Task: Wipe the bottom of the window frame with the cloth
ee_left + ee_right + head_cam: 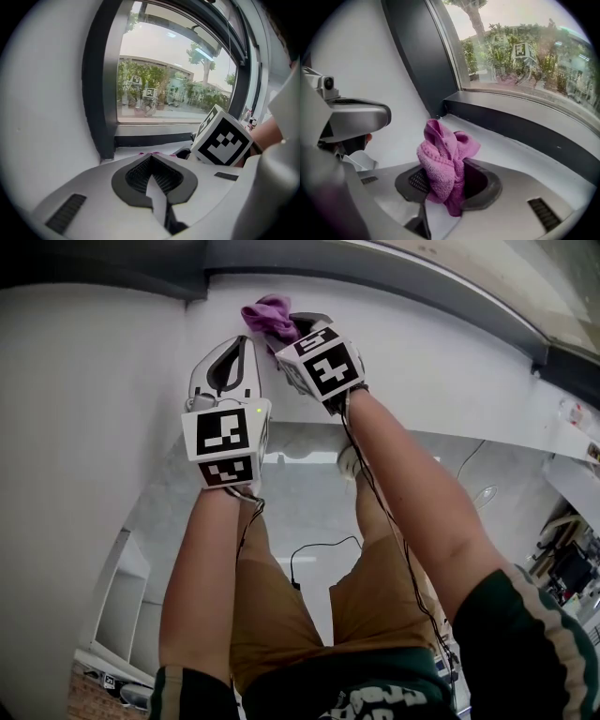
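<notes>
Window (173, 84) in a dark frame; its bottom rail (515, 125) runs along a white sill (506, 152) and meets the upright (419, 56) in a corner. Over the sill, the left gripper (151, 158) has its jaws pressed together with nothing between them, and sits just left of the right gripper (446, 174). The right gripper's jaws pinch a bunched purple cloth (443, 159), which sticks out past the jaw tips above the sill near that corner; whether it touches the sill cannot be told.
</notes>
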The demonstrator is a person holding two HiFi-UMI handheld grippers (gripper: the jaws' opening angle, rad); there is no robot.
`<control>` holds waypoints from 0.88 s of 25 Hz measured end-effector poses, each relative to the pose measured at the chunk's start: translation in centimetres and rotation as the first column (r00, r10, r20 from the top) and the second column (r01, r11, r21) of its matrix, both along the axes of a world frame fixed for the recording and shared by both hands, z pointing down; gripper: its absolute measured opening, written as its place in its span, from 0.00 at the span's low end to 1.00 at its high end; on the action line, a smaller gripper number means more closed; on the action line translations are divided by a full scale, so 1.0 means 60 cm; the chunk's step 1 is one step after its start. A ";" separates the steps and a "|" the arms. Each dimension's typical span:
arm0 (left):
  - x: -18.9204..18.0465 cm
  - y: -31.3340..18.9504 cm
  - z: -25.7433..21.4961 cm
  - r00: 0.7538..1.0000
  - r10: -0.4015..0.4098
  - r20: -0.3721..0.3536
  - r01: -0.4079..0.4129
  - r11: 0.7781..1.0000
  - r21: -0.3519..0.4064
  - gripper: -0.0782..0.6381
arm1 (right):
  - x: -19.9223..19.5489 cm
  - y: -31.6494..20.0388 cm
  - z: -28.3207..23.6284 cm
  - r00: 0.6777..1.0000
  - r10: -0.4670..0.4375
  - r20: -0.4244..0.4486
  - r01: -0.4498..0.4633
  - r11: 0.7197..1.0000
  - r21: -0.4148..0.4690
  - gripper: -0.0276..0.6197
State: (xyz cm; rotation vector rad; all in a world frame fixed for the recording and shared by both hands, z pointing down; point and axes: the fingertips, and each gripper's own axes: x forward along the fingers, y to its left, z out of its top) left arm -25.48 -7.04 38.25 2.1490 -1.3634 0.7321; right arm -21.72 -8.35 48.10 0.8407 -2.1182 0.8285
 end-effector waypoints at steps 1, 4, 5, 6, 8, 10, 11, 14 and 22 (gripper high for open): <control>0.011 0.001 -0.001 1.000 0.011 -0.001 -0.011 1.000 0.001 0.12 | 0.011 0.003 0.001 1.000 0.007 -0.003 -0.007 1.000 -0.004 0.29; 0.041 -0.001 -0.004 0.999 0.039 -0.003 -0.039 0.999 0.007 0.12 | 0.046 0.008 0.002 1.000 0.022 -0.015 -0.022 1.000 -0.009 0.29; 0.050 -0.002 -0.004 0.999 0.048 -0.002 -0.048 0.999 0.009 0.12 | 0.056 0.009 0.001 0.999 0.030 -0.018 -0.030 0.999 -0.011 0.29; 0.058 -0.002 -0.005 0.998 0.057 -0.001 -0.057 0.998 0.011 0.12 | 0.066 0.010 0.000 0.999 0.039 -0.021 -0.039 0.999 -0.014 0.29; 0.074 -0.002 -0.007 0.997 0.071 -0.001 -0.071 0.997 0.012 0.12 | 0.085 0.015 -0.001 0.998 0.052 -0.026 -0.053 0.998 -0.017 0.29; 0.092 -0.001 -0.012 0.997 0.083 -0.003 -0.083 0.996 0.015 0.12 | 0.104 0.021 -0.002 0.998 0.059 -0.031 -0.060 0.998 -0.018 0.29; 0.103 -0.001 -0.014 0.996 0.091 -0.005 -0.091 0.996 0.016 0.12 | 0.115 0.023 -0.002 0.997 0.062 -0.034 -0.063 0.998 -0.016 0.29; 0.139 0.003 -0.013 0.993 0.122 -0.007 -0.122 0.992 0.018 0.12 | 0.150 0.024 0.000 0.996 0.080 -0.043 -0.081 0.997 -0.009 0.29; 0.222 0.013 -0.009 0.984 0.177 -0.006 -0.177 0.984 0.015 0.12 | 0.230 0.034 0.003 0.992 0.117 -0.050 -0.117 0.993 -0.012 0.29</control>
